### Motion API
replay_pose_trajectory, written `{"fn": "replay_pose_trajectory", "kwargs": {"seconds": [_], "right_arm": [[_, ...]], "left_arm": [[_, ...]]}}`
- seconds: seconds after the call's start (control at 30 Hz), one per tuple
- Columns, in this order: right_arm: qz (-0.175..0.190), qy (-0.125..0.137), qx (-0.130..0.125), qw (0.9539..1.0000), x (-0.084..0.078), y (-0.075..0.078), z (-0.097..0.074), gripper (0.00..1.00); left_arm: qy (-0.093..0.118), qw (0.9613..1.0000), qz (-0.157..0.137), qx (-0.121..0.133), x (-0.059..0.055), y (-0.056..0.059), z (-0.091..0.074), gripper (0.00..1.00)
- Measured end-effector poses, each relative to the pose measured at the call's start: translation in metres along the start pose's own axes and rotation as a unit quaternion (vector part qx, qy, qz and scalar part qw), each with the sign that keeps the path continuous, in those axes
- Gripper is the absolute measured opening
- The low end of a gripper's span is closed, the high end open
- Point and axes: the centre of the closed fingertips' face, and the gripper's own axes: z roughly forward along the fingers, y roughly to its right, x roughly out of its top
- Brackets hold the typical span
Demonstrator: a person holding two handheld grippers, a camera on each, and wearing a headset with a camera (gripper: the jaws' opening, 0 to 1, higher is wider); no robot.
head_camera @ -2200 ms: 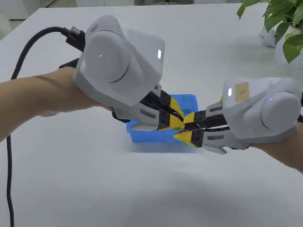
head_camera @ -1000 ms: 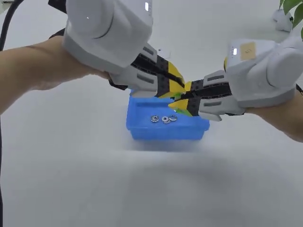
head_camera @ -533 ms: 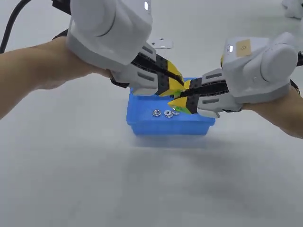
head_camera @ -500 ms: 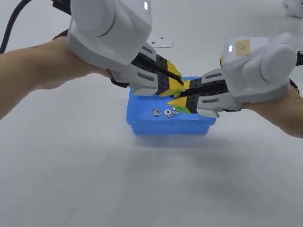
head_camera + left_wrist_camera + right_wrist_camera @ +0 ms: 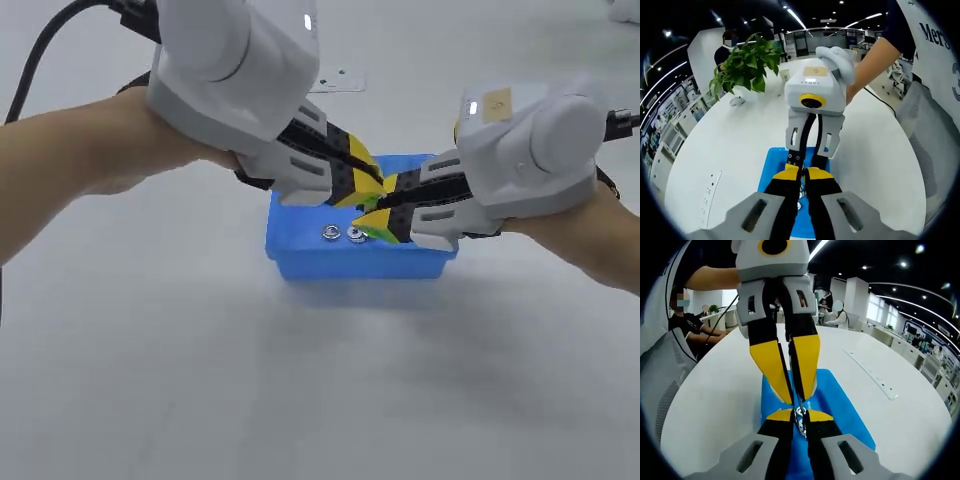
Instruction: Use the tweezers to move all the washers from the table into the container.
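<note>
A blue container (image 5: pixel 350 262) stands on the white table, with small metal washers (image 5: pixel 331 233) lying inside. Both grippers meet tip to tip just above its far half. My left gripper (image 5: pixel 372 185) comes in from the left and my right gripper (image 5: pixel 372 225) from the right. In the right gripper view, thin metal tweezers (image 5: pixel 796 385) run from between my right gripper's (image 5: pixel 800 416) jaws up between the left gripper's (image 5: pixel 797 396) yellow jaws, over the container (image 5: pixel 840 405). In the left gripper view, my left gripper (image 5: pixel 802 172) stands narrowly closed above the container (image 5: pixel 767 170).
A flat metal strip (image 5: pixel 335 80) lies on the table beyond the container. A black cable (image 5: pixel 50 50) trails from the left gripper at the upper left. A potted plant (image 5: pixel 745 65) stands at the table's far side, and people sit in the background.
The head camera has shifted. Both grippers stay tip to tip over the container. The washers inside it, hidden behind the jaws 2.2 s ago, now show.
</note>
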Motion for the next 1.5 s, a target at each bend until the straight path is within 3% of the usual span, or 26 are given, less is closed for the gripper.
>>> {"fn": "replay_pose_trajectory", "kwargs": {"seconds": [0.37,0.63,0.97,1.1,1.5], "right_arm": [[0.005,-0.002,0.002,1.0,0.001,-0.002,0.0,0.11],[0.006,-0.001,0.004,1.0,0.001,-0.002,-0.001,0.11],[-0.023,0.009,-0.011,0.9996,0.018,-0.001,-0.016,0.08],[-0.03,0.01,-0.007,0.9995,0.026,-0.009,-0.023,0.08],[-0.062,-0.005,0.0,0.9981,0.045,-0.036,-0.047,0.07]], "left_arm": [[-0.003,1.0,0.003,-0.003,0.002,0.004,-0.001,0.07],[-0.003,1.0,0.007,-0.002,0.001,0.0,-0.002,0.07],[0.016,0.9998,0.012,0.009,0.014,-0.002,-0.018,0.07],[0.028,0.9995,0.016,0.004,0.019,0.002,-0.027,0.07],[0.046,0.9986,0.026,-0.005,0.035,0.029,-0.052,0.07]]}}
